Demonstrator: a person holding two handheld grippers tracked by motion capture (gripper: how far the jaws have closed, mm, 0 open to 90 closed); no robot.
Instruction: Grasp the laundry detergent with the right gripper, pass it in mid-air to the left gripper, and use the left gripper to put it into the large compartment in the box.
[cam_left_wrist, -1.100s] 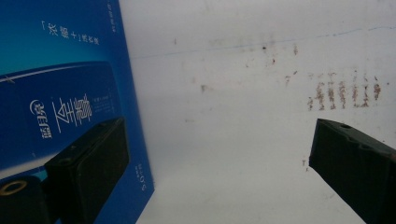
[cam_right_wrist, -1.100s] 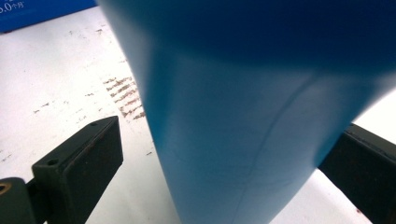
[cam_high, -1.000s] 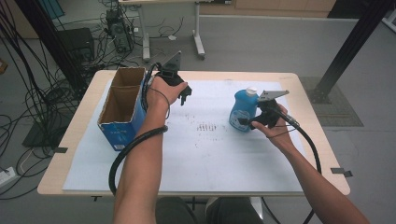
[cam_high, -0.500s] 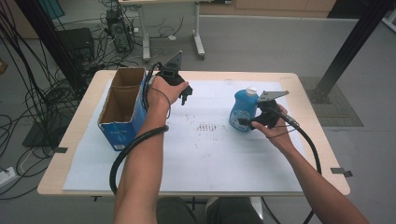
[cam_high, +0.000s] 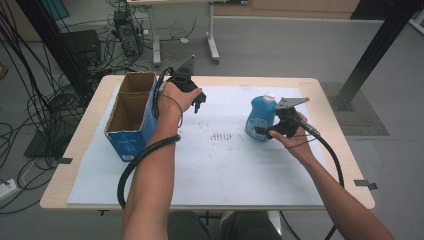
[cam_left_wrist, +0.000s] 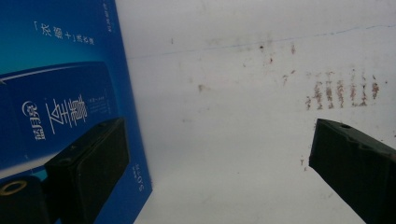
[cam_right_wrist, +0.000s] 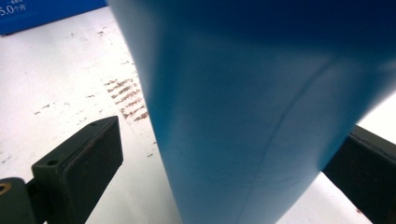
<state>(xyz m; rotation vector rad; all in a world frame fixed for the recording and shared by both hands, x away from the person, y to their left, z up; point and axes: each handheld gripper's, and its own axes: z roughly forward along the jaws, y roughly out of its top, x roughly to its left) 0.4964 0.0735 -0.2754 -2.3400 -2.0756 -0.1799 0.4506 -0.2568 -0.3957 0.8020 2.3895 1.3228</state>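
A blue bottle (cam_high: 259, 121) with a white cap stands upright on the white mat, right of centre. My right gripper (cam_high: 262, 131) is open, one jaw on each side of the bottle's lower body. In the right gripper view the bottle (cam_right_wrist: 252, 102) sits between the jaws, with a gap at the left jaw. An open-topped blue cardboard box (cam_high: 131, 117) stands at the table's left. My left gripper (cam_high: 199, 102) hovers just right of the box, wide open and empty. Its own view has the printed box wall (cam_left_wrist: 60, 70) at the left.
A white mat (cam_high: 215, 165) with dark smudge marks (cam_left_wrist: 341, 91) covers most of the wooden table (cam_high: 350, 165). The box has two empty compartments. Cables trail from both grippers over the front edge. On the floor behind the table are more cables and a desk frame (cam_high: 212, 45).
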